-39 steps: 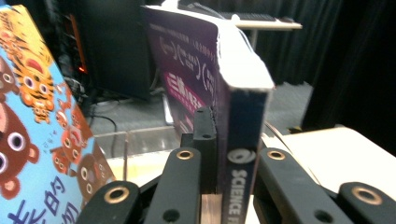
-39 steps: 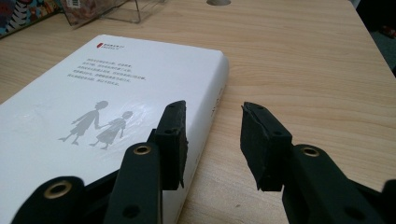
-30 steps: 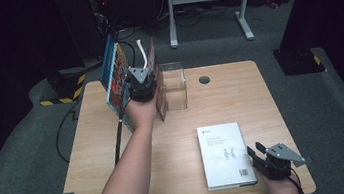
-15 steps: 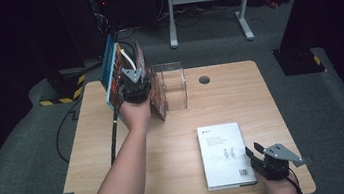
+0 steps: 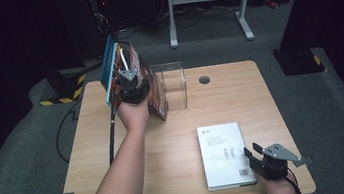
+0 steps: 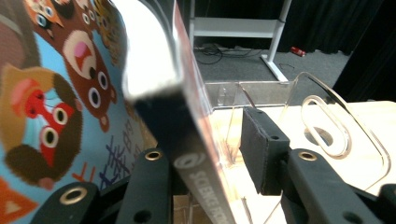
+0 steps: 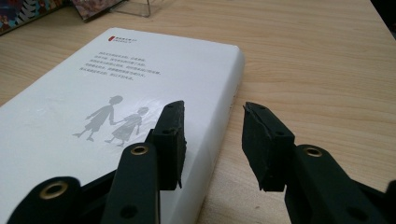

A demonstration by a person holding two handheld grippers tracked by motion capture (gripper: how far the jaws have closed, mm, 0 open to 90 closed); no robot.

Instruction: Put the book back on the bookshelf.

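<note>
The left claw (image 5: 129, 82) is held out at the bench's far-left corner, its jaws just opening around a book (image 6: 187, 140); the right claw (image 5: 253, 156) is kept open.

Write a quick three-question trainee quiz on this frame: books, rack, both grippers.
1. True or false: the white book stands upright in the clear acrylic rack.
2. What is between the left gripper's jaws? A) a book's spine B) a cable C) nothing
3. Which gripper sits by the white book's edge?

Key:
1. False, it lies flat on the table.
2. A; the jaws have just been opening.
3. The right gripper, jaws apart, gripping nothing.
</note>
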